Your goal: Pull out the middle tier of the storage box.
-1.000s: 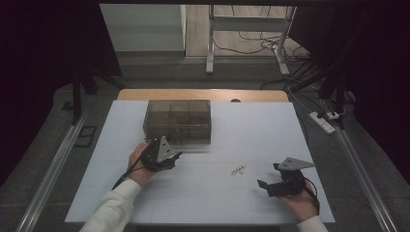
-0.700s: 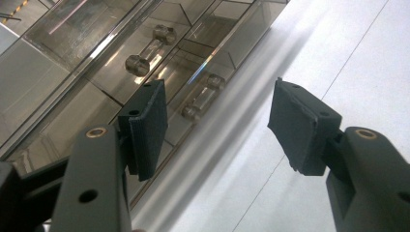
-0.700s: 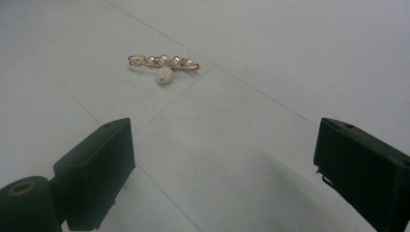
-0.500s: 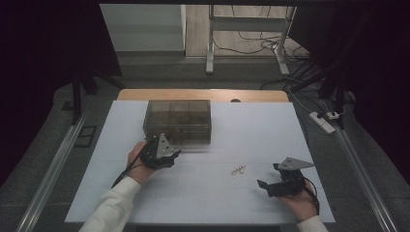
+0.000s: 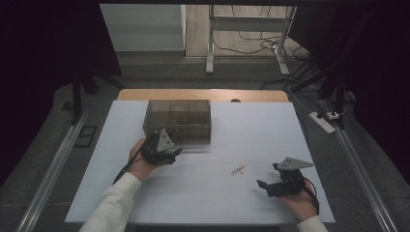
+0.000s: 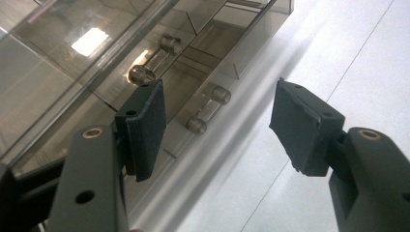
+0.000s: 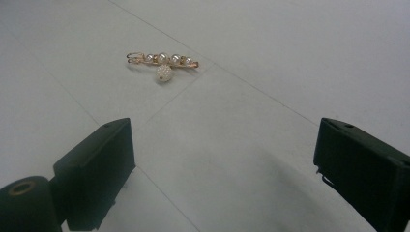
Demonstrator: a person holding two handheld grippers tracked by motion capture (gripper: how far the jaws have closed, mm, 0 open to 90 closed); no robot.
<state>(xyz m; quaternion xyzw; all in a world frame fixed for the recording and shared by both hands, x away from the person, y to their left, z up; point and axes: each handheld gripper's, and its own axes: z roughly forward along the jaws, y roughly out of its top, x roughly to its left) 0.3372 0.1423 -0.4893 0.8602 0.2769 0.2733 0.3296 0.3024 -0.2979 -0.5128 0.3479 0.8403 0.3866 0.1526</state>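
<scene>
The left gripper (image 6: 217, 128) holds its fingers (image 6: 147, 128) spread with nothing between them, right at the front of the smoky clear drawer box (image 5: 178, 120), apparently lined up on one of its small knobbed drawer handles (image 6: 208, 110) so a drawer can be pulled out. The right gripper (image 7: 222, 169) also has its fingers apart and empty, aimed at the pearl hair clip (image 7: 162, 63) lying loose on the white counter (image 5: 251, 130), likely waiting to pick it up.
</scene>
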